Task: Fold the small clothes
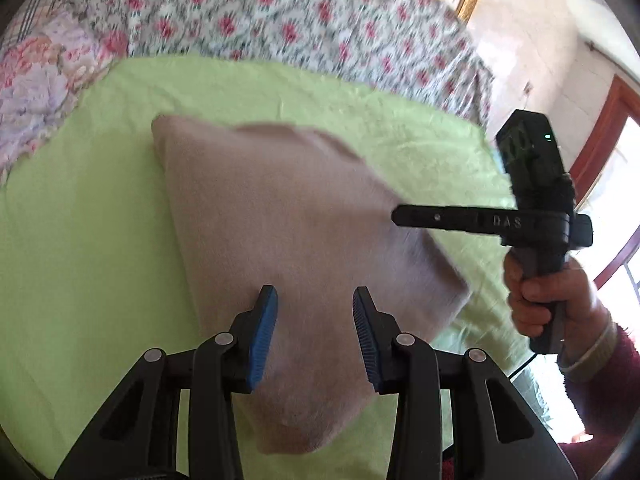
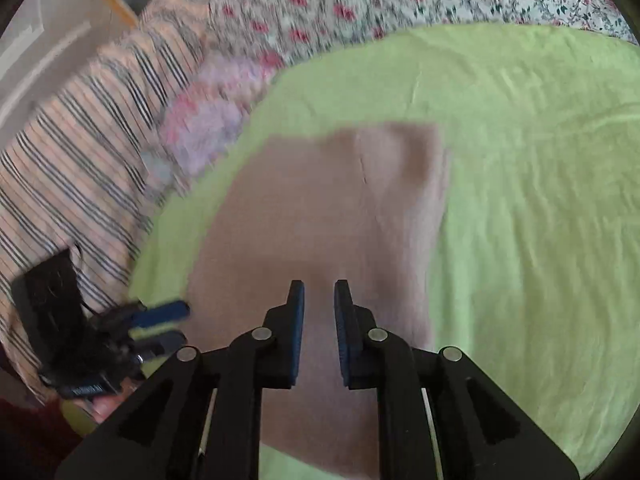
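Observation:
A small beige-pink garment point(image 1: 288, 216) lies folded flat on a lime green cloth point(image 1: 80, 240). It also shows in the right wrist view point(image 2: 320, 216), with a doubled flap at its far end. My left gripper point(image 1: 315, 300) is open and empty, hovering above the garment's near part. My right gripper point(image 2: 319, 292) is open with a narrow gap, empty, above the garment's near edge. In the left wrist view the right gripper point(image 1: 404, 216) reaches in from the right over the garment's right edge. The left gripper point(image 2: 176, 320) appears blurred at the left of the right wrist view.
The green cloth point(image 2: 540, 200) lies on a bed with a floral cover point(image 1: 280, 12). A striped fabric point(image 2: 68, 152) and a purple-pink floral pillow point(image 2: 208, 120) lie to the left. A wall and a wooden window frame point(image 1: 600, 132) stand at the right.

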A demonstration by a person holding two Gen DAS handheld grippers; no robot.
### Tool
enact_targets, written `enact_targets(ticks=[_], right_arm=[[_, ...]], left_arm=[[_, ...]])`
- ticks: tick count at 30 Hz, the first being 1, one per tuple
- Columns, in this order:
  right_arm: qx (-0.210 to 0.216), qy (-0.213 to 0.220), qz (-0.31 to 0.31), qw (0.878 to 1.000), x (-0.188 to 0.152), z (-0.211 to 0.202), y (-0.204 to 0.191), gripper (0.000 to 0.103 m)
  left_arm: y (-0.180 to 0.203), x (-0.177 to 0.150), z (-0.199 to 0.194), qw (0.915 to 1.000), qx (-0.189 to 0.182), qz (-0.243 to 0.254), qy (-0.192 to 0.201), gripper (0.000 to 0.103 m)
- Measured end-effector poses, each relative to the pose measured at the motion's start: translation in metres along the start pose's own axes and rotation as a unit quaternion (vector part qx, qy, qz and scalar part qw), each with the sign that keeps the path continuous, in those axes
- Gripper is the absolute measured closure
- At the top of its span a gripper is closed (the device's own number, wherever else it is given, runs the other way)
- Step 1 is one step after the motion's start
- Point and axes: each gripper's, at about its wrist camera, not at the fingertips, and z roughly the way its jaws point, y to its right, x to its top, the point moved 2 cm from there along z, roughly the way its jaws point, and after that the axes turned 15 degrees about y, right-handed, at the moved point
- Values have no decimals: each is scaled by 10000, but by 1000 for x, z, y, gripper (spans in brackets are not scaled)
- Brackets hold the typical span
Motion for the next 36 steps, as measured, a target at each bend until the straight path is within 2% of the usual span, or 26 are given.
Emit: enact_targets(ticks=[1, 4, 7, 11, 15, 17, 20, 22, 25, 29, 33, 35, 36], right_arm=[[-166, -53, 38, 9998, -7, 7, 10, 89], [-18, 73, 613, 9981, -12, 12, 32, 103], [-81, 159, 492, 9986, -9, 3, 23, 103], [-81, 240, 325, 9992, -14, -21, 6, 99], [180, 248, 174, 9994, -37, -50, -13, 99], [141, 148, 22, 9998, -50, -53, -16, 97], [-127, -77, -7, 9999, -71, -46, -6, 94], [-12, 32, 297, 9996, -73, -47, 2, 94], [-94, 47, 259, 9996, -71, -48, -1, 94], [-76, 171, 266, 9995, -67, -59, -6, 92], [-66, 374, 336, 9987, -61, -74, -6, 82], [-102, 488, 364, 9981, -59, -80, -7, 72], [-114, 531, 375, 9978, -57, -83, -7, 71]], left_arm=[[-2, -10, 7, 9999, 80, -27, -132, 65], [-7, -24, 17, 9996, 218, -108, -159, 67], [-5, -18, 7, 9994, 184, -306, -47, 66], [0, -23, -17, 9991, 180, -389, 7, 66], [1, -34, -43, 9987, 80, -495, 58, 66], [4, -41, -50, 9987, 14, -507, 15, 65], [9, -58, -44, 9993, 71, -315, -204, 64], [8, -69, -35, 9988, 119, -271, -390, 64], [10, -77, -26, 9978, 192, -278, -572, 64], [17, -72, -33, 9981, 270, -227, -499, 63], [15, -59, -50, 9988, 47, -363, -329, 63], [16, -52, -56, 9990, -2, -372, -260, 63], [17, -49, -60, 9991, -20, -367, -223, 62]])
